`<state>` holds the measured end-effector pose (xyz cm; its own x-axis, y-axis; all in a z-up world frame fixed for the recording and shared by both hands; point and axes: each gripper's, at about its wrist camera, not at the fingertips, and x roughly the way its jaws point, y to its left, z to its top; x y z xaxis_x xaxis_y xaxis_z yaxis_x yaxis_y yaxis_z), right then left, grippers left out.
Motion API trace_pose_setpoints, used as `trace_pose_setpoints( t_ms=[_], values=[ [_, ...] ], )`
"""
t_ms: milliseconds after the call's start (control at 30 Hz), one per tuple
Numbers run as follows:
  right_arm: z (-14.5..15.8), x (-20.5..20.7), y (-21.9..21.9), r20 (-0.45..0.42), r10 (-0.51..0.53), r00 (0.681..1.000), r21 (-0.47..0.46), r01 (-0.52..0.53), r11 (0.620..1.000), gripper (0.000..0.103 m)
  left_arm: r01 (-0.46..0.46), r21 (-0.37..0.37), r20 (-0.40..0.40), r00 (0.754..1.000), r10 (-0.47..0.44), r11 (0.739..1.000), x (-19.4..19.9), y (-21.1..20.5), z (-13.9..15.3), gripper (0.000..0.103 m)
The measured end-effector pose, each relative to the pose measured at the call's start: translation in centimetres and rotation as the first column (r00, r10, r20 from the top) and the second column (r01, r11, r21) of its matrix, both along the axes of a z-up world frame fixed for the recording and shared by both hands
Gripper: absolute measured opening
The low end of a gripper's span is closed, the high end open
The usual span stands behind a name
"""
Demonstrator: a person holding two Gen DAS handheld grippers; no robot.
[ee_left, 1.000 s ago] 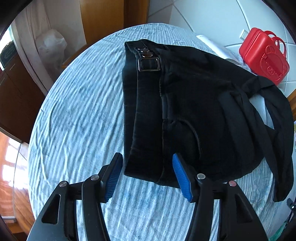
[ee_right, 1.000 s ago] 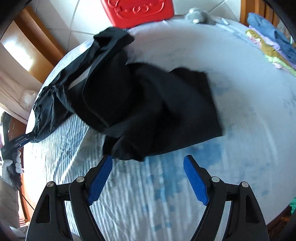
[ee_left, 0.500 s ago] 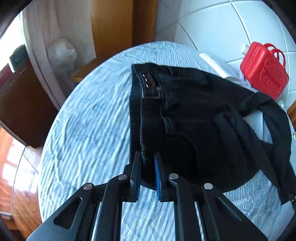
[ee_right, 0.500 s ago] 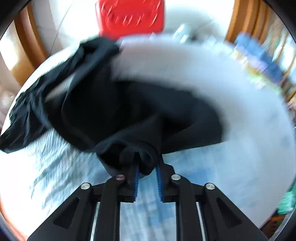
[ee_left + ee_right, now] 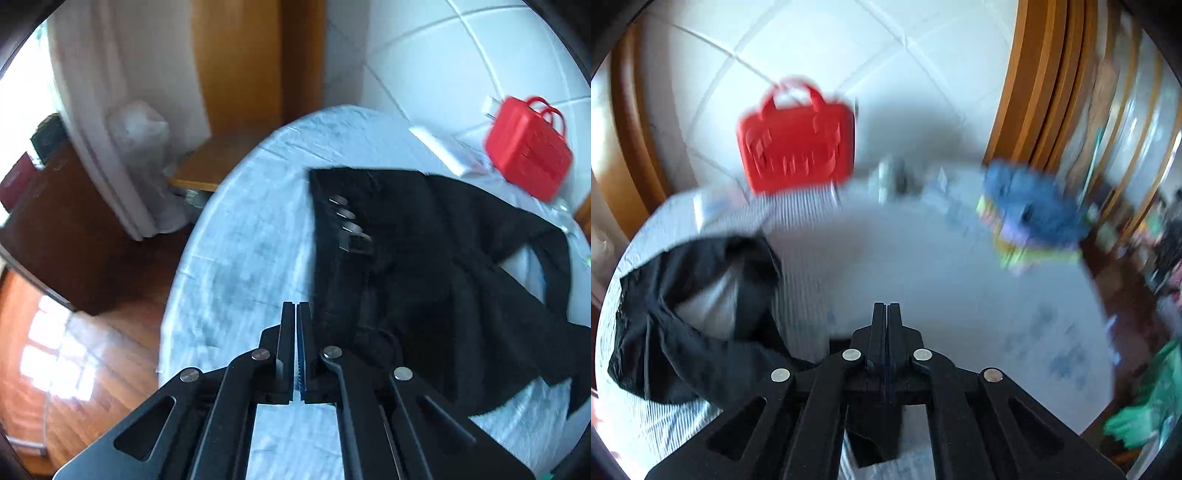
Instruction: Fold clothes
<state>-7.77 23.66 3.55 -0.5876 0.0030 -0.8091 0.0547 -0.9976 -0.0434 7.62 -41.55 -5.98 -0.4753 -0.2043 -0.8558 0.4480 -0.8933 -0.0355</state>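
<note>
A black garment with metal buckles lies on the round table with a blue-white striped cloth. My left gripper is shut, its jaws pressed together, with the garment's near edge bunched just to its right; whether cloth is pinched is unclear. In the right wrist view my right gripper is shut, and black cloth runs from the left under its jaws and hangs below them. The view is blurred by motion.
A red plastic case stands at the table's far edge by the tiled wall, also in the right wrist view. A stack of folded coloured clothes lies at the right. Green cloth sits beyond the table's right edge.
Both grippers went from open to shut at the garment's edge, then lifted and swung. The right view turned toward the wall, dragging the cloth with it.
</note>
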Motion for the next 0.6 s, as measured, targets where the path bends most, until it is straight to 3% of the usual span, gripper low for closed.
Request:
trace_pose_setpoints(
  t_ms=[33,67,100,133,167,200,233,367,400,433,467,500,533,600],
  values=[
    [-2.3,0.4,0.3,0.043,-0.015,0.999,0.004,0.015,1.0,0.01,0.008,0.007,0.01,1.0,-0.008,1.0,-0.2,0.4,-0.9,0.014],
    [-4.4,1.1,0.7,0.081,-0.03,0.996,-0.005,0.031,1.0,0.011,0.015,0.011,0.018,1.0,-0.015,1.0,-0.2,0.8,-1.8,0.033],
    [-5.7,1.8,1.0,0.1,-0.043,0.994,-0.02,0.045,0.999,0.015,0.022,0.015,0.027,0.999,-0.023,1.0,-0.2,1.3,-2.7,0.043],
    [-7.1,3.1,1.7,0.123,-0.062,0.991,-0.043,0.067,0.997,0.025,0.027,0.026,0.031,0.999,-0.028,0.999,-0.2,1.4,-3.7,0.054],
    [-8.2,4.4,2.4,0.142,-0.077,0.987,-0.063,0.087,0.994,0.033,0.026,0.039,0.034,0.999,-0.028,0.999,-0.3,1.5,-4.6,0.054],
    [-9.1,5.5,3.0,0.155,-0.088,0.984,-0.075,0.101,0.992,0.053,0.025,0.052,0.037,0.999,-0.027,0.998,-0.6,1.6,-5.5,0.054],
    [-10.0,6.6,3.5,0.167,-0.099,0.981,-0.086,0.114,0.99,0.066,0.025,0.06,0.04,0.999,-0.027,0.998,-1.0,1.7,-6.3,0.055],
    [-12.4,9.1,4.5,0.173,-0.091,0.981,-0.098,0.109,0.989,0.069,0.012,0.068,0.073,0.997,-0.017,0.998,-2.4,2.5,-8.9,0.055],
    [-13.0,9.0,4.6,0.177,-0.091,0.98,-0.107,0.111,0.988,0.069,0.006,0.068,0.086,0.996,-0.012,0.998,-2.7,2.6,-9.5,0.055],
    [-13.9,8.5,4.8,0.18,-0.098,0.979,-0.103,0.118,0.988,0.068,-0.002,0.06,0.104,0.995,-0.004,0.998,-3.0,2.7,-10.0,0.048],
    [-14.6,8.2,4.7,0.178,-0.106,0.978,-0.097,0.125,0.987,0.068,-0.013,0.031,0.123,0.992,0.009,0.999,-3.3,2.8,-10.3,0.034],
    [-15.3,7.8,4.7,0.177,-0.108,0.978,-0.095,0.126,0.987,0.061,-0.022,0.01,0.132,0.991,0.021,1.0,-3.5,3.0,-10.4,0.031],
    [-16.3,7.2,4.8,0.182,-0.115,0.977,-0.085,0.132,0.988,0.035,-0.031,0.009,0.133,0.991,0.029,0.999,-3.5,3.0,-10.4,0.029],
    [-17.2,5.9,5.0,0.186,-0.137,0.973,-0.052,0.149,0.987,0.003,-0.043,0.003,0.142,0.989,0.042,0.999,-3.7,3.1,-10.3,0.029]
  ],
)
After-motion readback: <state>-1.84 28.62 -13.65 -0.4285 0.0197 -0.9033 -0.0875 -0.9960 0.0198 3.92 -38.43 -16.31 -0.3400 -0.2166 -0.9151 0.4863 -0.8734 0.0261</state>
